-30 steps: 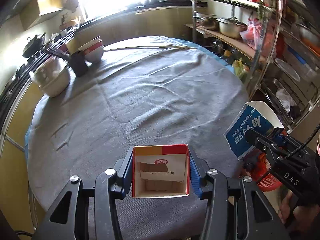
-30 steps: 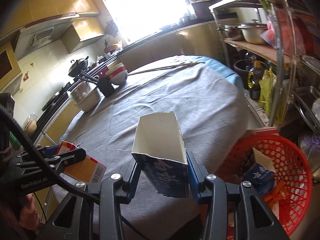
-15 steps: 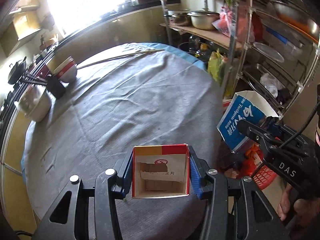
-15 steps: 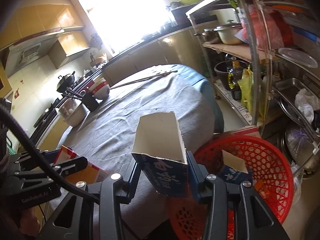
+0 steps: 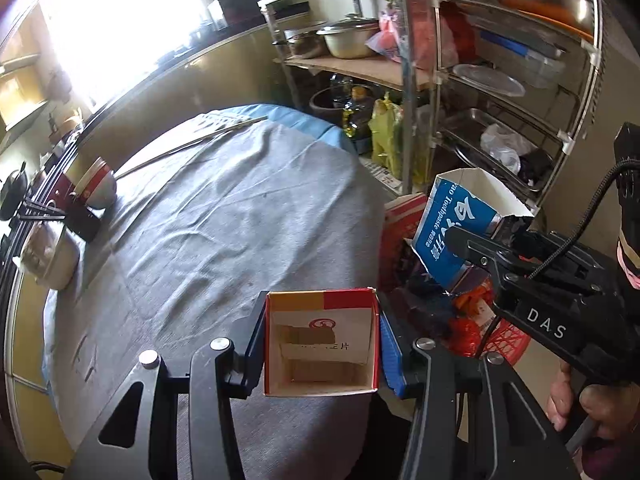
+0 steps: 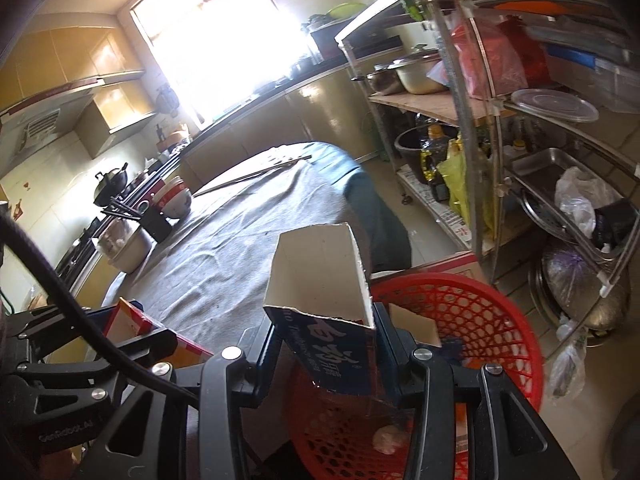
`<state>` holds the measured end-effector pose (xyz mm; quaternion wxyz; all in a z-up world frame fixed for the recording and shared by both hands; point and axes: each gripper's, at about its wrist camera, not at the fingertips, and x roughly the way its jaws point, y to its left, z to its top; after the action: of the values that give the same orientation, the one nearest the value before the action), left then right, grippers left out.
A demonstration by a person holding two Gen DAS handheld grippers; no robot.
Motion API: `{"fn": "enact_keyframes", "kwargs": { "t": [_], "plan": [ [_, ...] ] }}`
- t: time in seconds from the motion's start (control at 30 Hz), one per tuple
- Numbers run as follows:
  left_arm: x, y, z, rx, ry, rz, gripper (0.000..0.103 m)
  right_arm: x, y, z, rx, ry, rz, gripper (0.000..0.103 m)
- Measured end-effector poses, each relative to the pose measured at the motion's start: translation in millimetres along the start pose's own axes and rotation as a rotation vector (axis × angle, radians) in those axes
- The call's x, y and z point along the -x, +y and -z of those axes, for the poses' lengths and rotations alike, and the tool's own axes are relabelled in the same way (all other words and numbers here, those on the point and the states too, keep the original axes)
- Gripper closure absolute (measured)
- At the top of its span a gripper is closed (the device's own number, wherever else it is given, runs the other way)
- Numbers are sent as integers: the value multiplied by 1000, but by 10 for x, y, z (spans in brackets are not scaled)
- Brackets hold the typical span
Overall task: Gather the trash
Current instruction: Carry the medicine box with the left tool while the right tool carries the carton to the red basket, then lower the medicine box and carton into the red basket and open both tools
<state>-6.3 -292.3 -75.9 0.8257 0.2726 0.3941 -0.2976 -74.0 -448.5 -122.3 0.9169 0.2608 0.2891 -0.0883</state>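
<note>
Left gripper (image 5: pixel 320 354): black frame, blue pads, clamped on a red-and-yellow carton (image 5: pixel 320 344) at lower centre of the left view. Carton is square-mouthed, open end toward the camera, plain white card inside with a red swirl logo and one legible character "片"; the rest of the print is blurred. It is held above the near edge of the table (image 5: pixel 224 232).

Right gripper (image 6: pixel 326 354): black frame, closed on a blue toothpaste box (image 6: pixel 320 300) at lower centre of the right view. Box is blue with white characters, torn open, white card interior; "Toothpaste" is partly readable on its side. In the left view the right gripper's body reads "DAS"; in the right view the left gripper's body reads "GenRobot.AI".

Red basket (image 6: pixel 480 320): round plastic lattice, lower right of the right view, directly under and behind the toothpaste box, with card scraps inside.

Table: round, covered in creased grey cloth.

Bowls (image 5: pixel 96 184): stacked, red-and-white, far left edge of the table.

Metal rack (image 6: pixel 492 108): upper right, bearing steel pots, lids and plastic bags.
</note>
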Motion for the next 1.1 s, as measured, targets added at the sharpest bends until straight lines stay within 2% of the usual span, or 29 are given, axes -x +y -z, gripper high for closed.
{"fn": "enact_keyframes", "kwargs": {
  "t": [0.63,1.1],
  "plan": [
    [-99,-666,-146,-128,-2,66,53,300,-655,84,-102,-14,96,57],
    [-293,-877,-171,-166,38,90,53,293,-933,167,-158,9,129,57]
  ]
}}
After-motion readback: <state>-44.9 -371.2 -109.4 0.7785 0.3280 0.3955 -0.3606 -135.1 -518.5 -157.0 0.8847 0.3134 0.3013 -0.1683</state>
